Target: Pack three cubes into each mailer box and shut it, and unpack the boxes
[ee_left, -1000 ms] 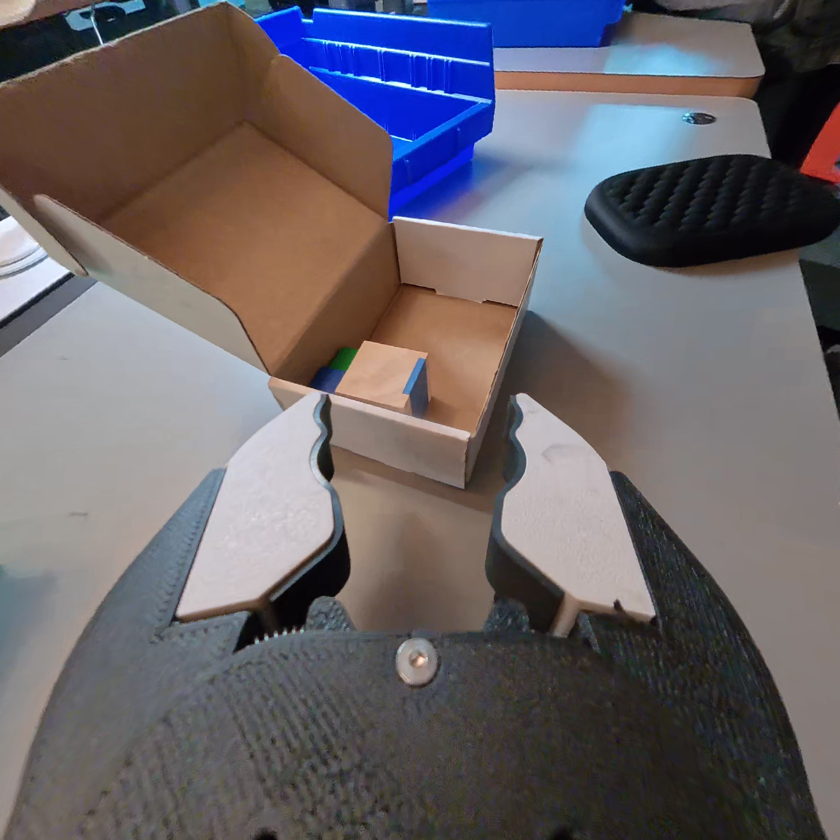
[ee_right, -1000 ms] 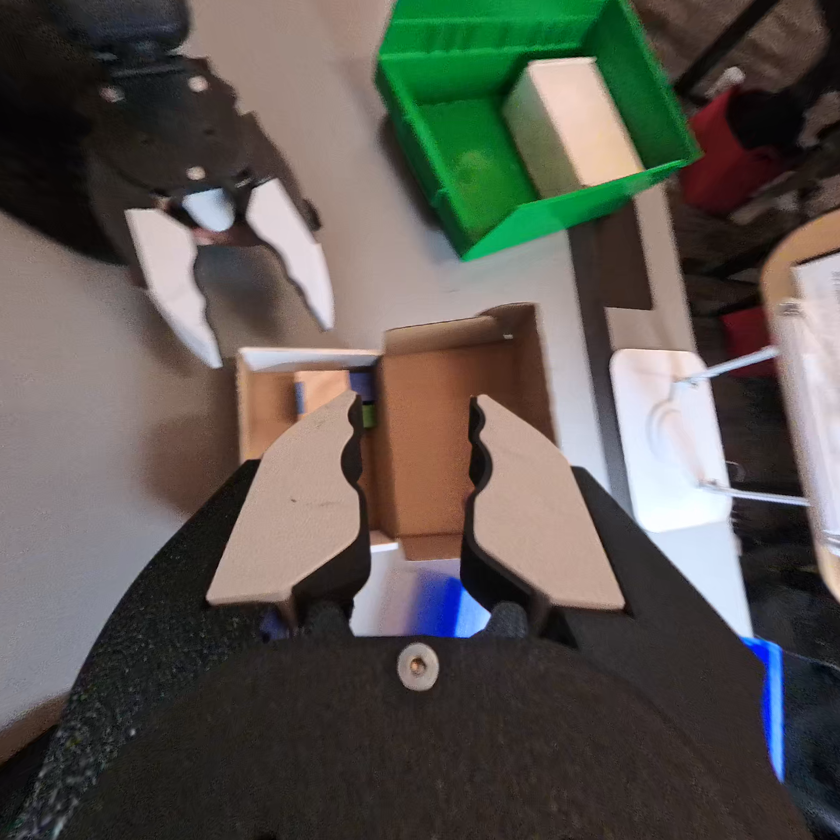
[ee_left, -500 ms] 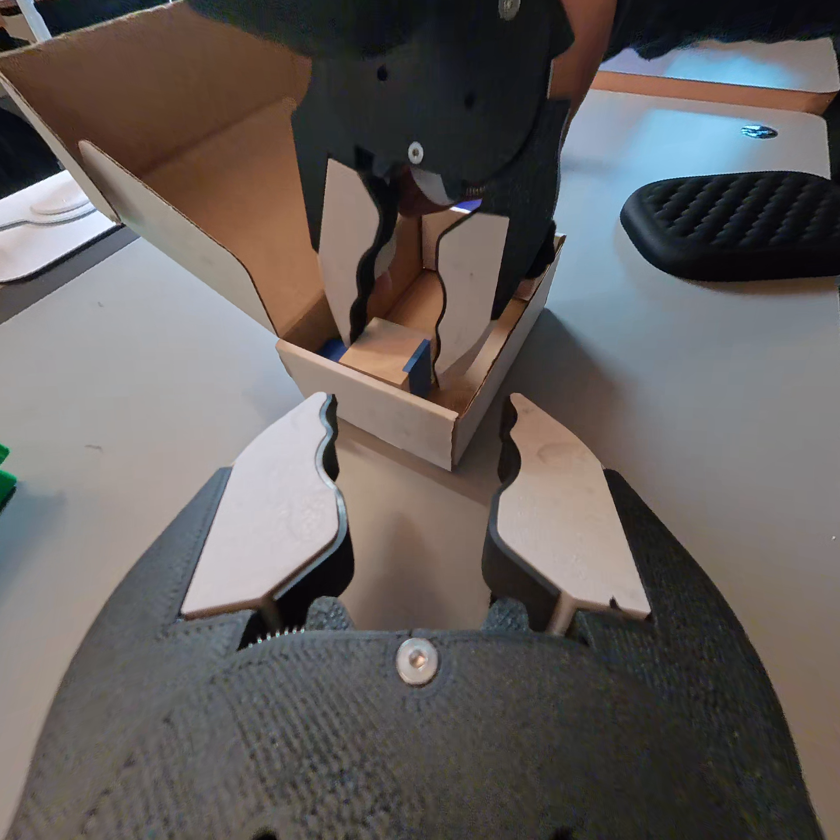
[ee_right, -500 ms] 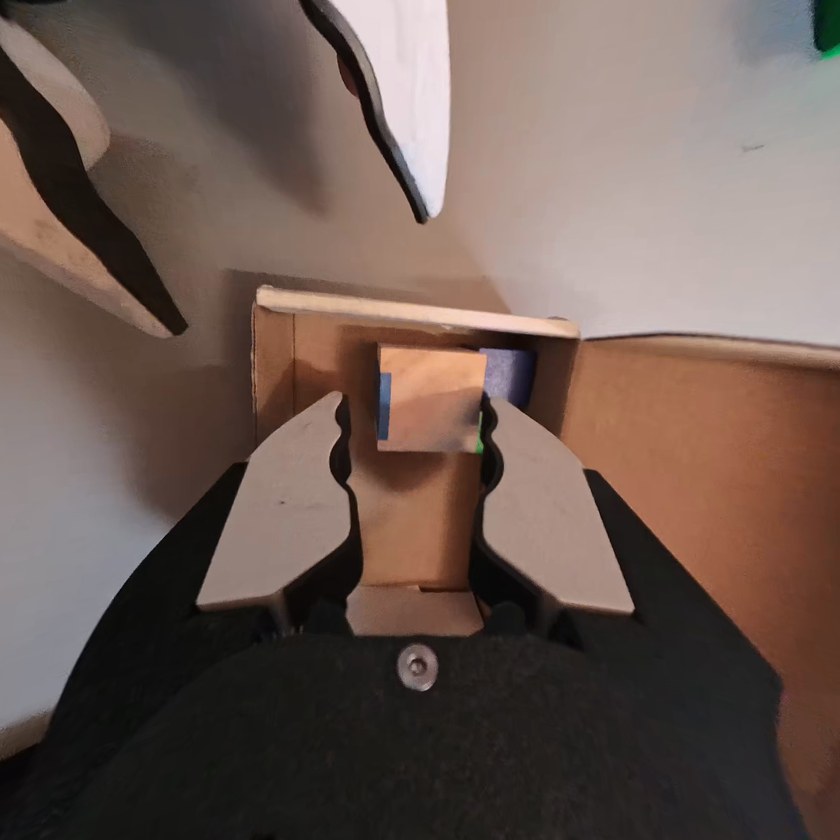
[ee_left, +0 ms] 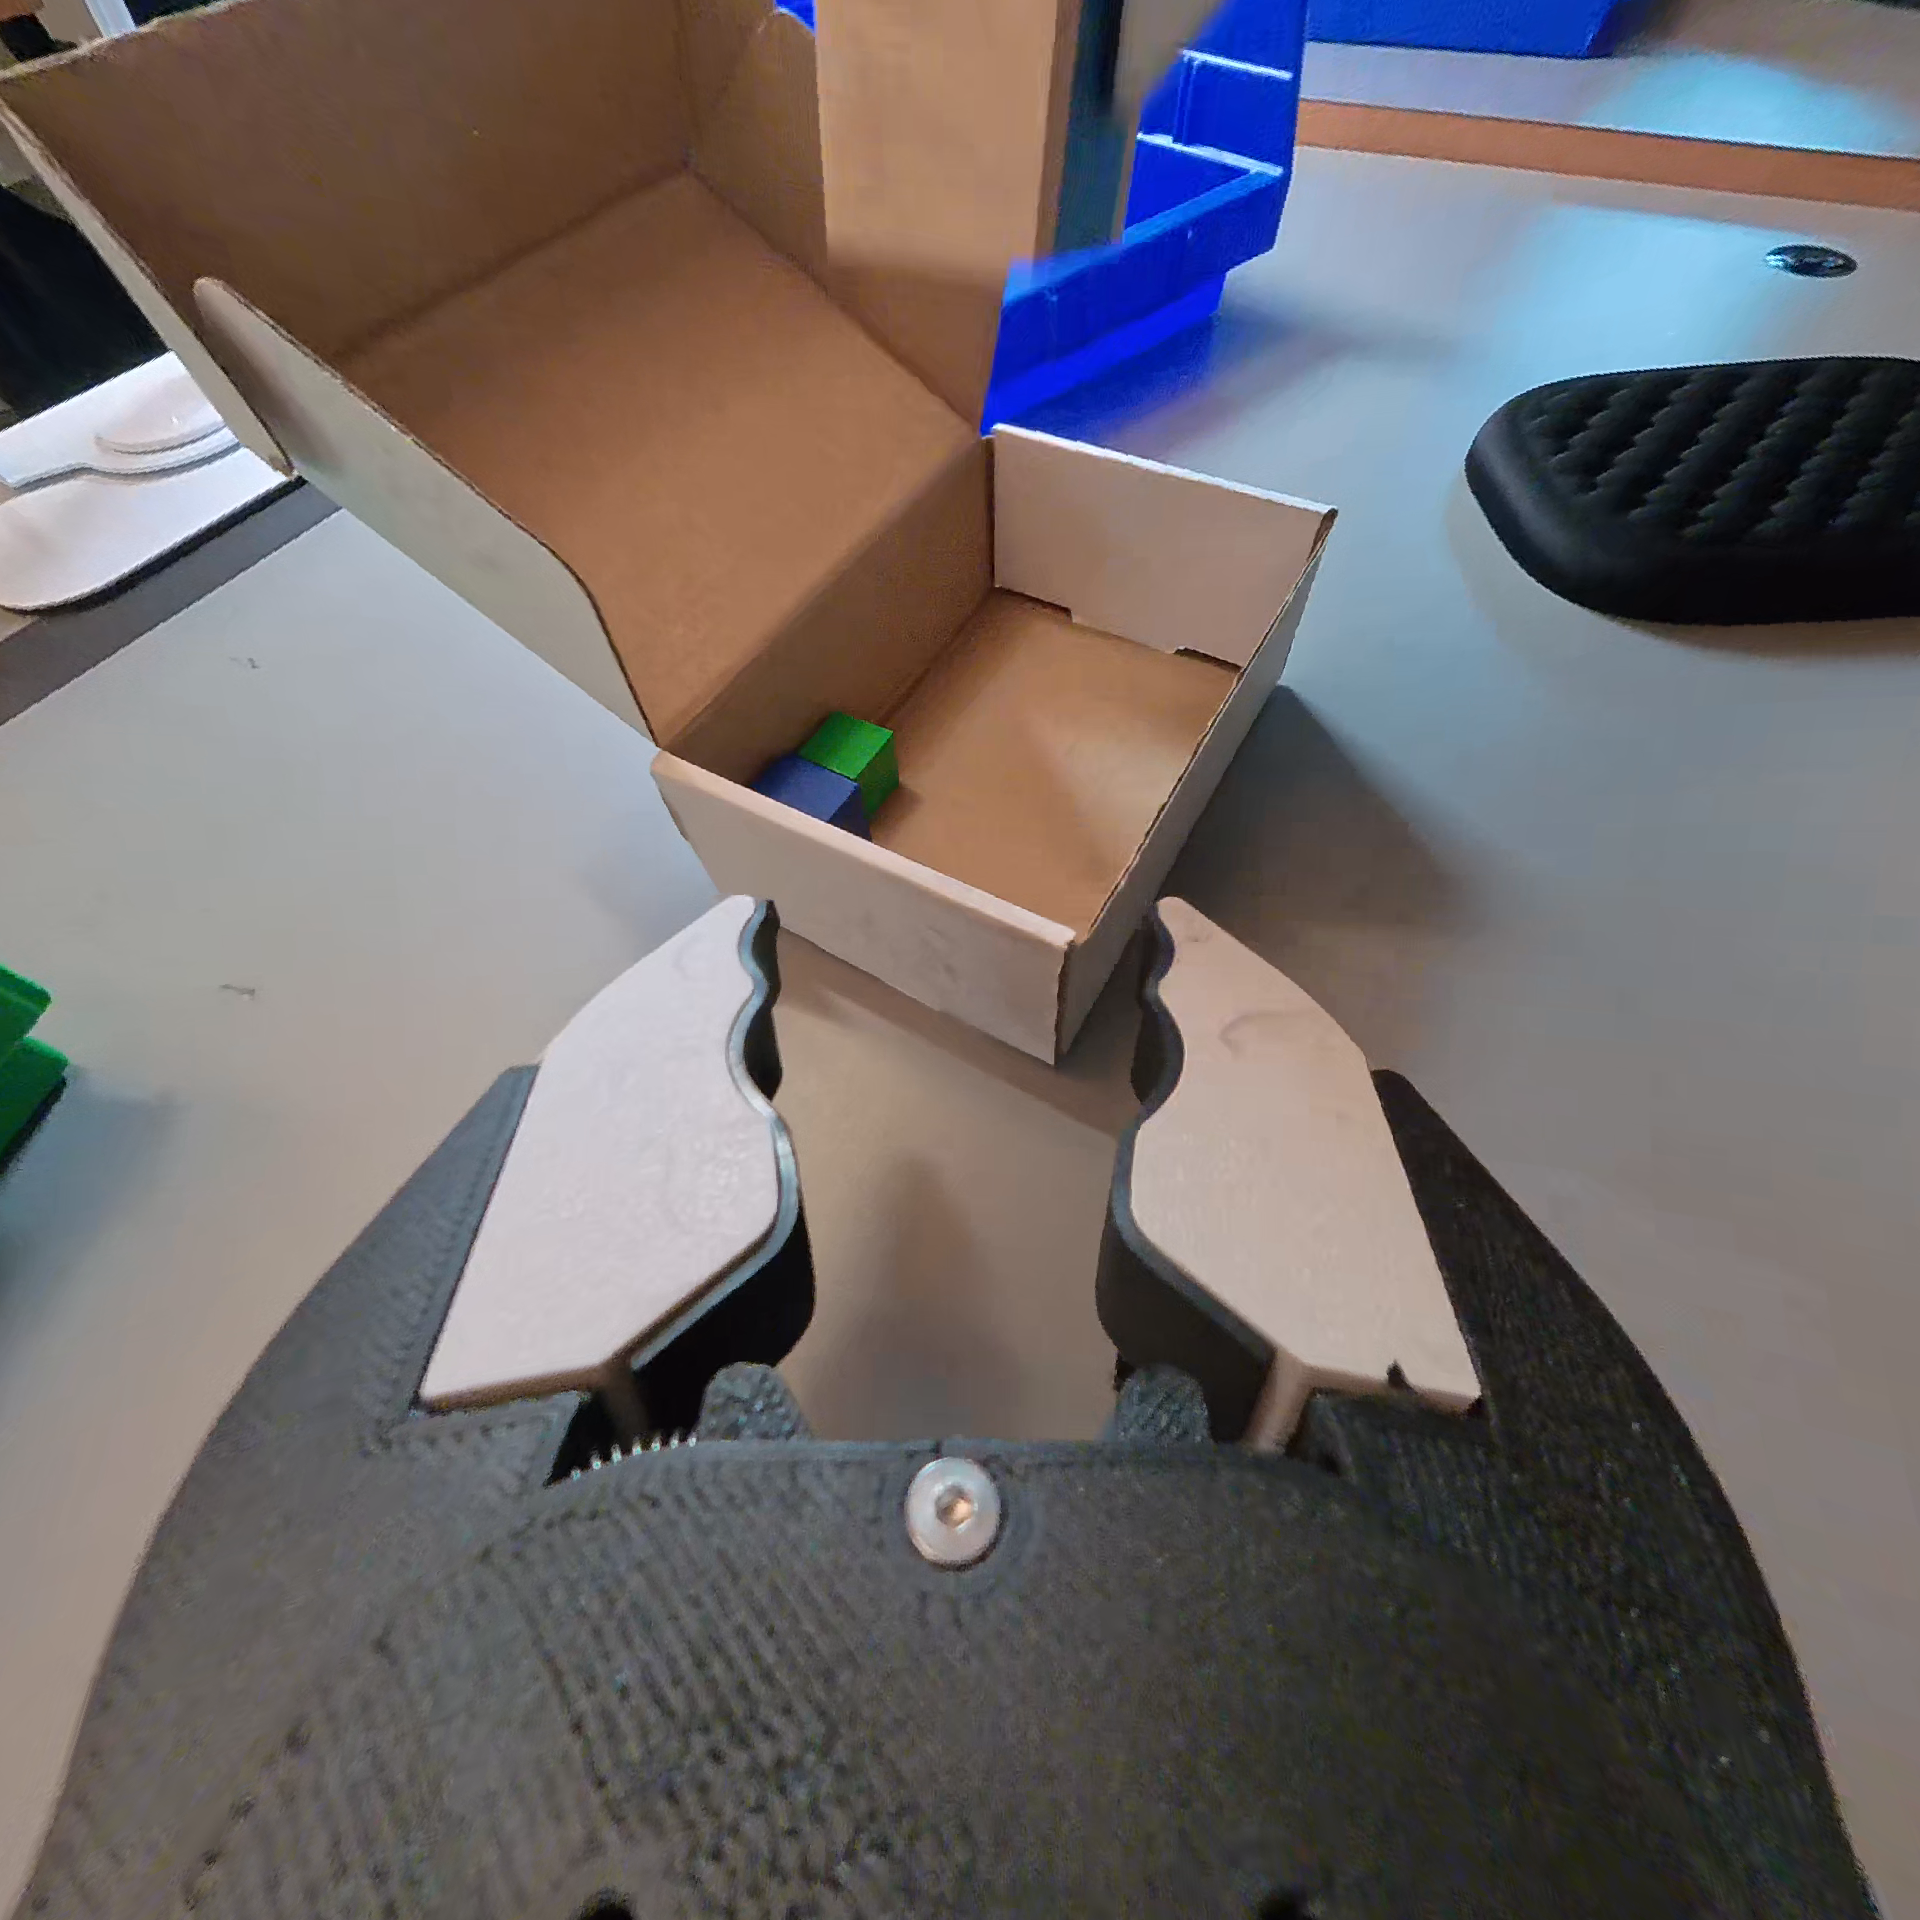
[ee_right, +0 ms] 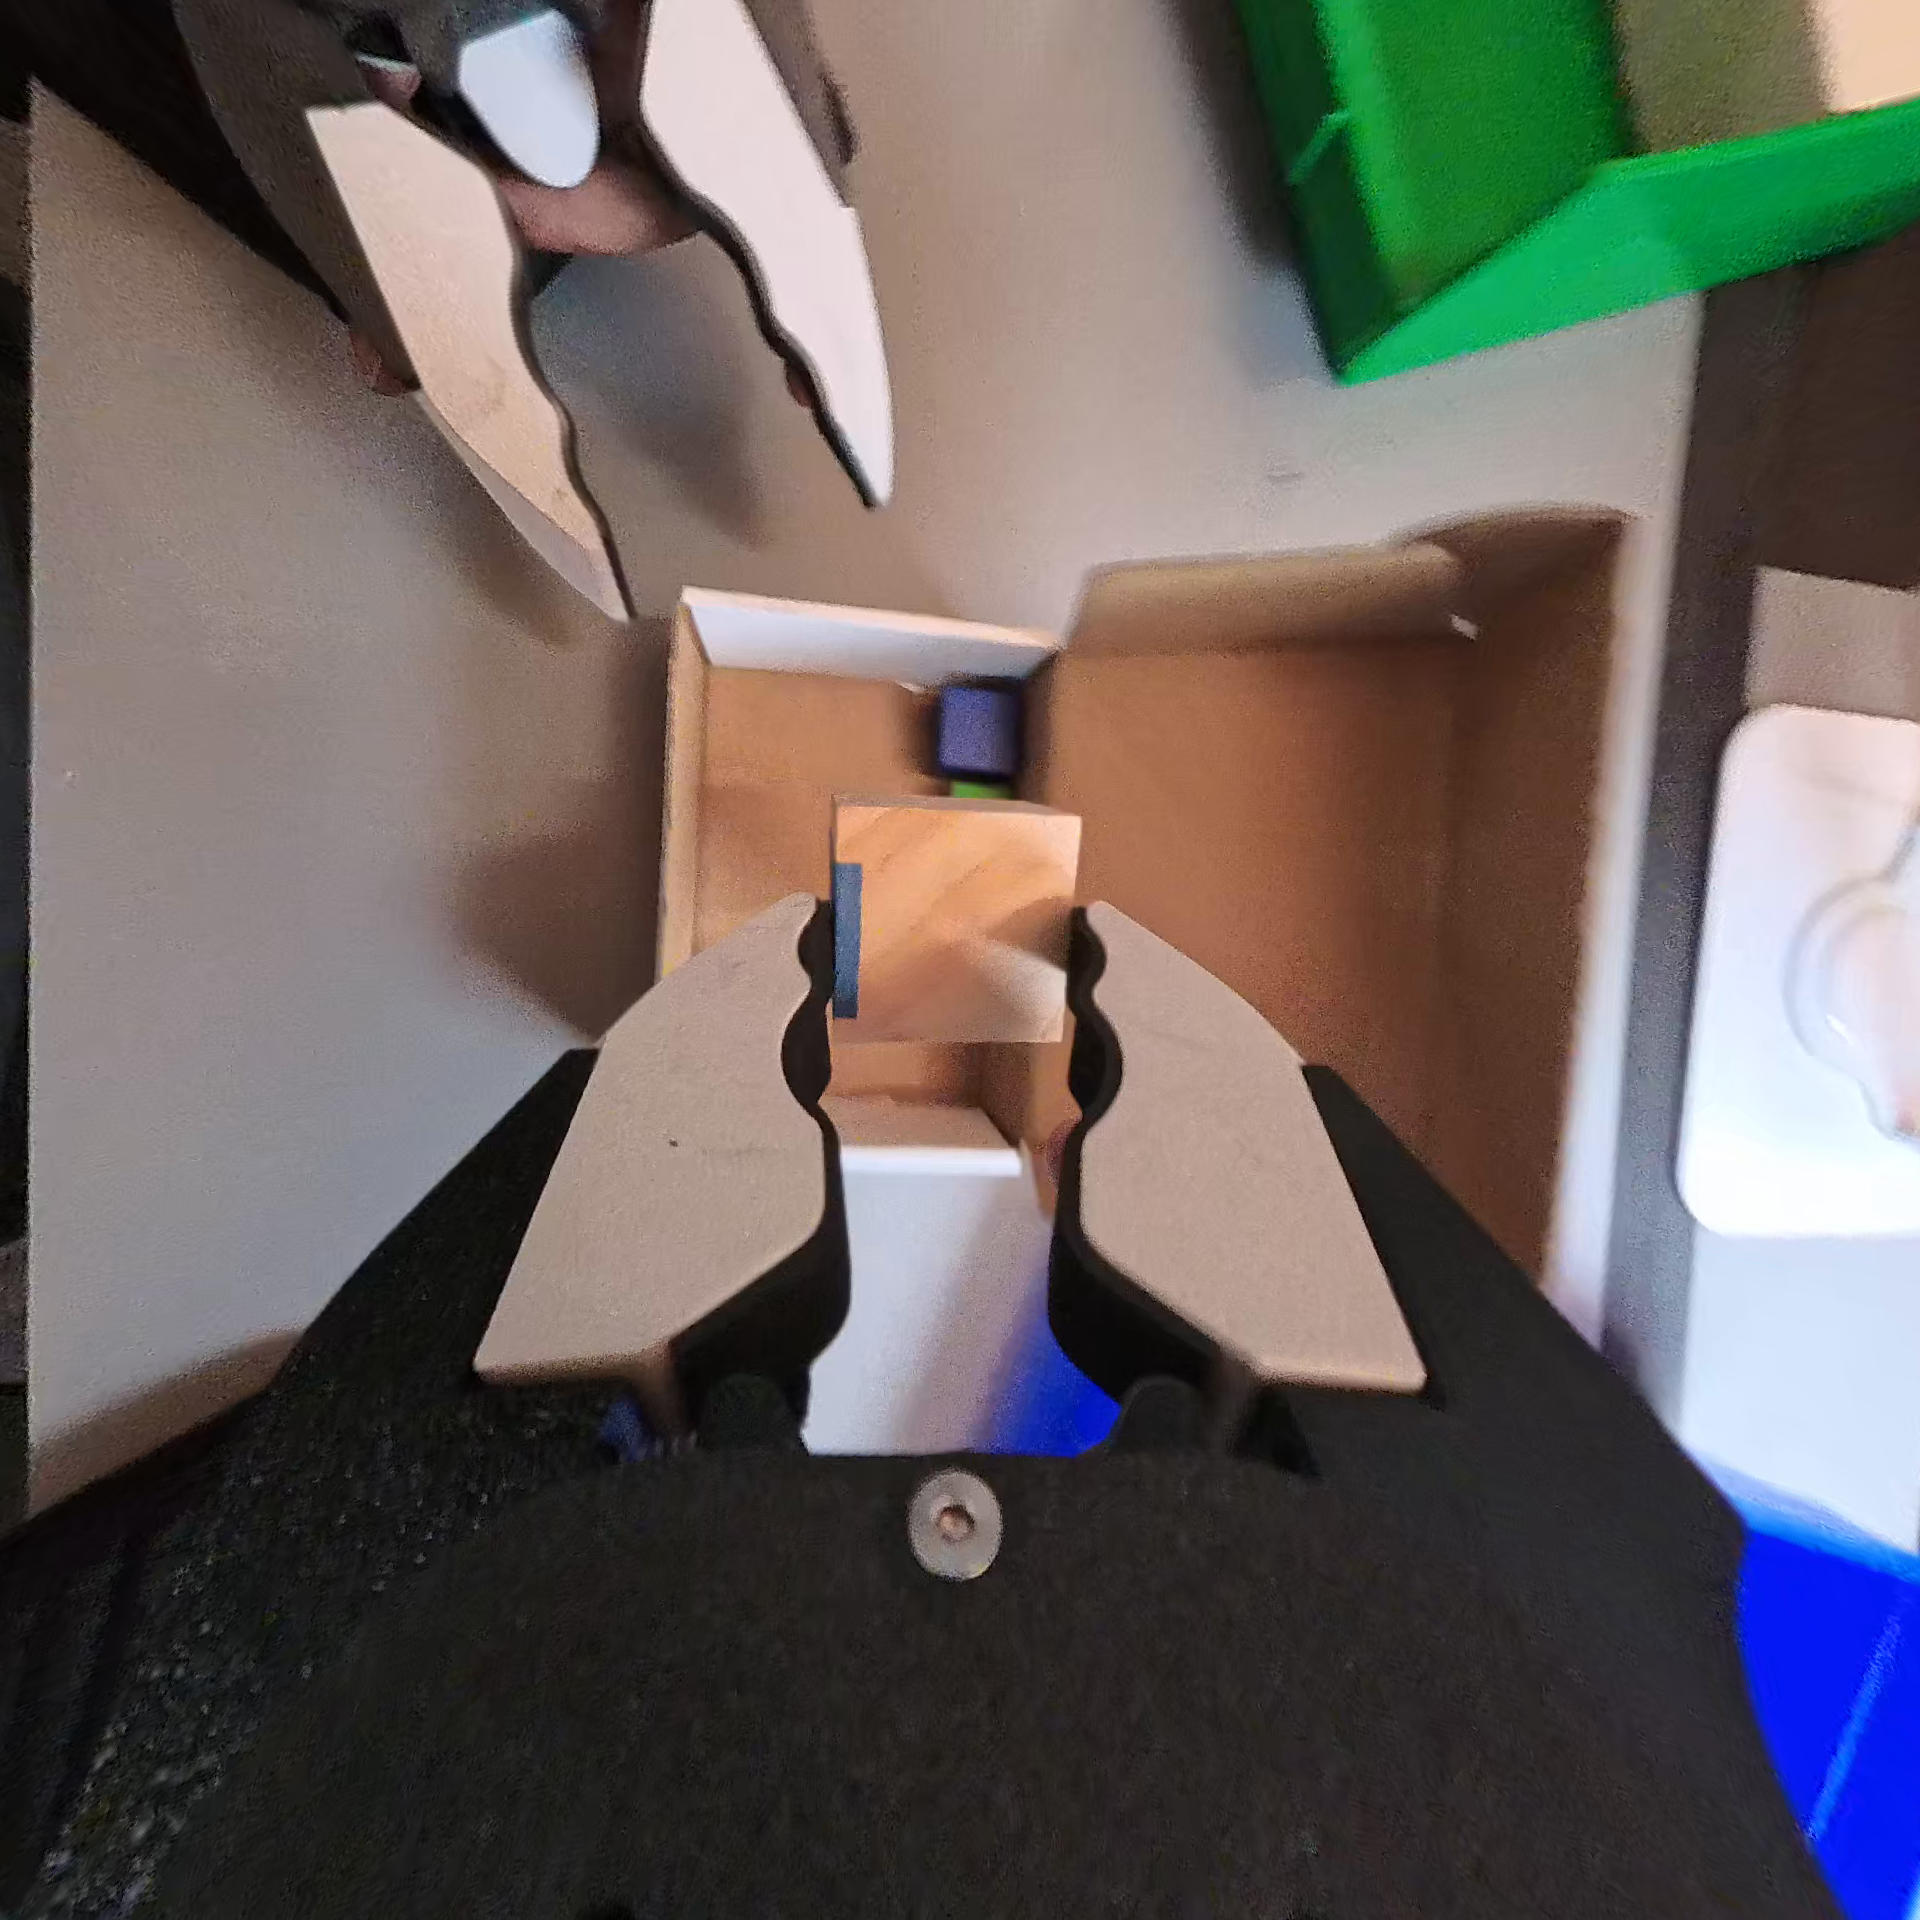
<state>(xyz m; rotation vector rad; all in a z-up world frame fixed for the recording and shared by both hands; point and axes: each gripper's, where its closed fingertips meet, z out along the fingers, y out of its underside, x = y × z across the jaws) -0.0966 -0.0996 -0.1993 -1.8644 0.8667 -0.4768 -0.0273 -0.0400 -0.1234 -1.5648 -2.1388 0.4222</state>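
Left wrist view: left tongs [ee_left: 956, 971] wide open, empty, low over grey worktop [ee_left: 312, 810], just in front of open mailer box [ee_left: 1164, 540]. Green cube [ee_left: 854, 750] and blue cube [ee_left: 816, 795] touching in box corner.

Right wrist view: right tongs [ee_right: 948, 961] squeezing wooden cube [ee_right: 961, 914], up above box [ee_right: 1247, 831]. Green bin [ee_right: 1538, 187] far off.

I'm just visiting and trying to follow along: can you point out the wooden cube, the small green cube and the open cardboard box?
wooden cube [ee_right: 956, 920]: right wrist view, its top face, between the fingers.
green cube [ee_left: 854, 753]: left wrist view, its top face.
cardboard box [ee_left: 914, 935]: left wrist view, its near outer wall.
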